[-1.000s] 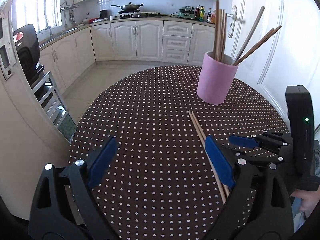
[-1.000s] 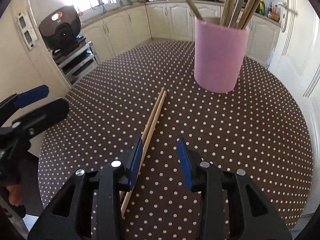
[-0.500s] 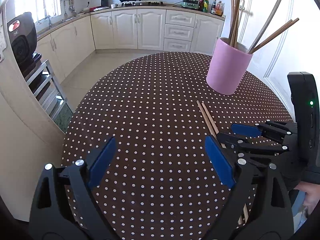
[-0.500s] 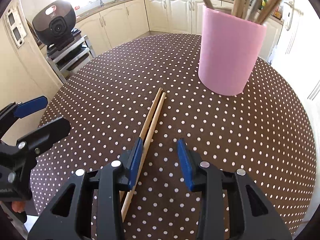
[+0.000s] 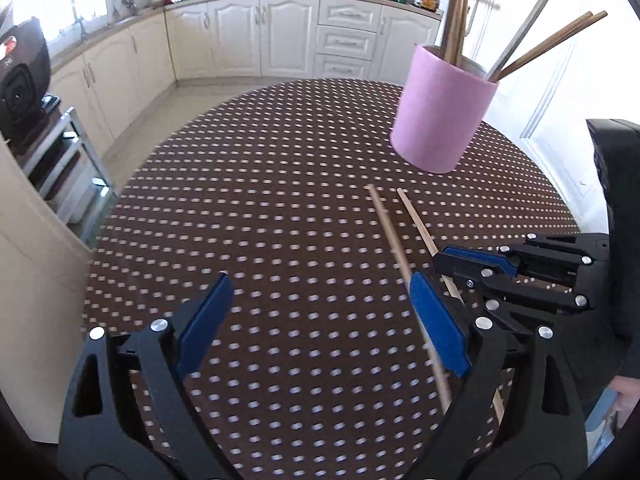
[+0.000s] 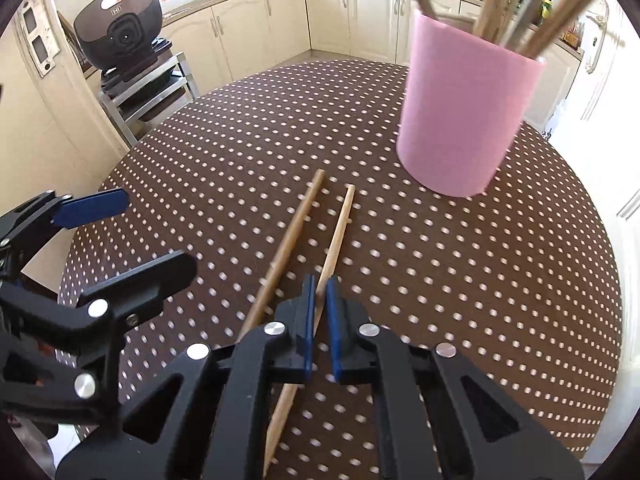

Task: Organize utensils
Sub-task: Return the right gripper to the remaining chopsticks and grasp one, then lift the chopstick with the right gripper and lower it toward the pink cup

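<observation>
Two loose wooden chopsticks lie on the brown polka-dot table (image 6: pixel 440 280). My right gripper (image 6: pixel 318 292) has its jaws closing and pressing on the right-hand chopstick (image 6: pixel 340 224) near its middle. The other chopstick (image 6: pixel 296 232) lies free just to its left, the two fanned apart at their far tips. A pink cup (image 6: pixel 464 120) with several chopsticks stands beyond them. In the left wrist view my left gripper (image 5: pixel 320 292) hangs open over the cloth, its right pad (image 5: pixel 436 328) over the free chopstick (image 5: pixel 390 228). There the right gripper (image 5: pixel 442 264) clamps the held chopstick (image 5: pixel 416 216), short of the cup (image 5: pixel 440 120).
A black appliance (image 6: pixel 120 28) sits on a metal rack (image 6: pixel 160 80) past the table's left edge. Cream kitchen cabinets (image 5: pixel 248 36) run along the back and a white door (image 5: pixel 560 92) stands at the right. A person's hand (image 5: pixel 628 392) shows at the lower right.
The right gripper's jaws have gone from open to shut on the right-hand chopstick, and the two chopsticks have spread apart. The left gripper has come lower and closer to the free chopstick.
</observation>
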`<state>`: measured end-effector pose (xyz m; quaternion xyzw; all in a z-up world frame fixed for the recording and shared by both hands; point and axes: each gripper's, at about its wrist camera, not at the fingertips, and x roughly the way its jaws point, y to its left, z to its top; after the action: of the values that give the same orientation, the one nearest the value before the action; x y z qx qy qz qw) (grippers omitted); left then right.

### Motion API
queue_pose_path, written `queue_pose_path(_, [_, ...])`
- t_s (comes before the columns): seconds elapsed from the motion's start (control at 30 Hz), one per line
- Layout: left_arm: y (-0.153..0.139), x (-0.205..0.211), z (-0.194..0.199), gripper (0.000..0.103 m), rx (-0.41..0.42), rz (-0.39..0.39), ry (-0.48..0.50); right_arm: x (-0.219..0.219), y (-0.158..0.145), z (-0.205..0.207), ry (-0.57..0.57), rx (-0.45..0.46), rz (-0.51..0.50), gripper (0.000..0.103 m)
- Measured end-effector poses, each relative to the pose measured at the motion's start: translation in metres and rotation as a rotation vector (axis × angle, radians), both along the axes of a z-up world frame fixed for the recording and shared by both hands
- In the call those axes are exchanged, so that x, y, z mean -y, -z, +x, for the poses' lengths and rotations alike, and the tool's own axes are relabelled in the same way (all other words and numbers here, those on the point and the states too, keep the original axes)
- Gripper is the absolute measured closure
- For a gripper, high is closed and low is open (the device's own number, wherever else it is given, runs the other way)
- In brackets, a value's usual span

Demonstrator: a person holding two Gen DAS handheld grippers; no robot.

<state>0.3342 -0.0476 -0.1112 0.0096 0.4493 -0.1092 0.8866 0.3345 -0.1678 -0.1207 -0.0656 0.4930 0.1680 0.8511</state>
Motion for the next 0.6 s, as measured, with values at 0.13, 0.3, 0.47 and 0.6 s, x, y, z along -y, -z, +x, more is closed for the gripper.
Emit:
queue_pose_path(0.13, [0.003, 0.017, 0.010, 0.015, -0.021, 0.006, 0.012, 0.021, -0.002, -0.007, 0.014, -0.011, -0.007, 0.099])
queue_pose_path(0.3, [0.008, 0.038, 0.020, 0.017, -0.047, -0.001, 0.028, 0.052, -0.002, -0.009, 0.043, -0.041, 0.046, 0.099])
queue_pose_path(0.47, [0.022, 0.049, 0.034, 0.049, -0.121, 0.000, 0.019, 0.069, -0.002, -0.009, 0.053, -0.057, 0.095, 0.096])
queue_pose_path(0.6, [0.024, 0.057, 0.040, 0.061, -0.104, 0.036, 0.008, 0.065, 0.000, -0.004, 0.045, -0.058, 0.084, 0.094])
